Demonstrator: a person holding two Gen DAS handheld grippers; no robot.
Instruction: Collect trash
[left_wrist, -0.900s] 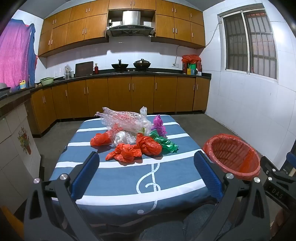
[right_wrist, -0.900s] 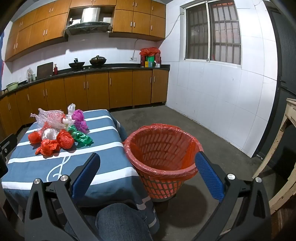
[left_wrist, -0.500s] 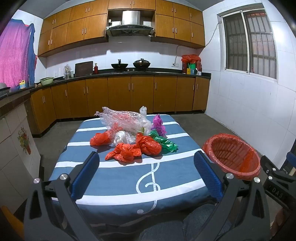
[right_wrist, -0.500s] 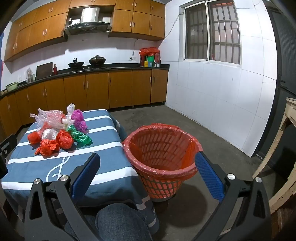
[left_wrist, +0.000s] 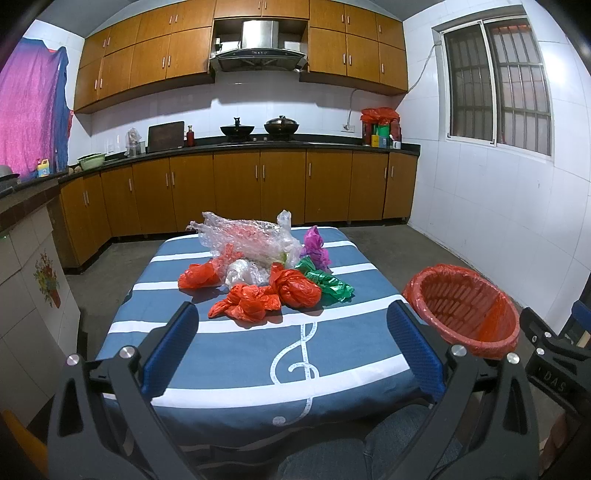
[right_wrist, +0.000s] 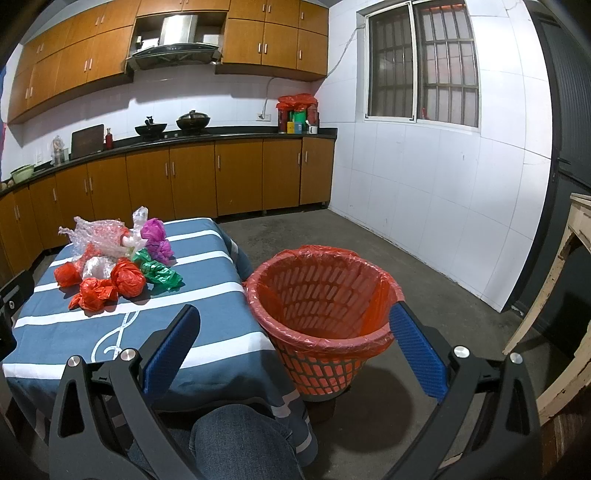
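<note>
A pile of crumpled bags lies mid-table on the blue striped cloth (left_wrist: 240, 354): red bags (left_wrist: 255, 301), a green one (left_wrist: 330, 284), a purple one (left_wrist: 316, 249) and clear bubble wrap (left_wrist: 251, 240). The pile also shows in the right wrist view (right_wrist: 118, 262). An orange basket lined with a red bag (right_wrist: 325, 306) stands on the floor right of the table (left_wrist: 465, 310). My left gripper (left_wrist: 291, 343) is open and empty, short of the pile. My right gripper (right_wrist: 295, 343) is open and empty, above the basket's near rim.
Wooden cabinets and a dark counter (left_wrist: 258, 146) with pots run along the back wall. A tiled wall (right_wrist: 424, 192) with a window is on the right. A pale wooden frame (right_wrist: 569, 295) stands at far right. My knee in jeans (right_wrist: 236, 439) is below.
</note>
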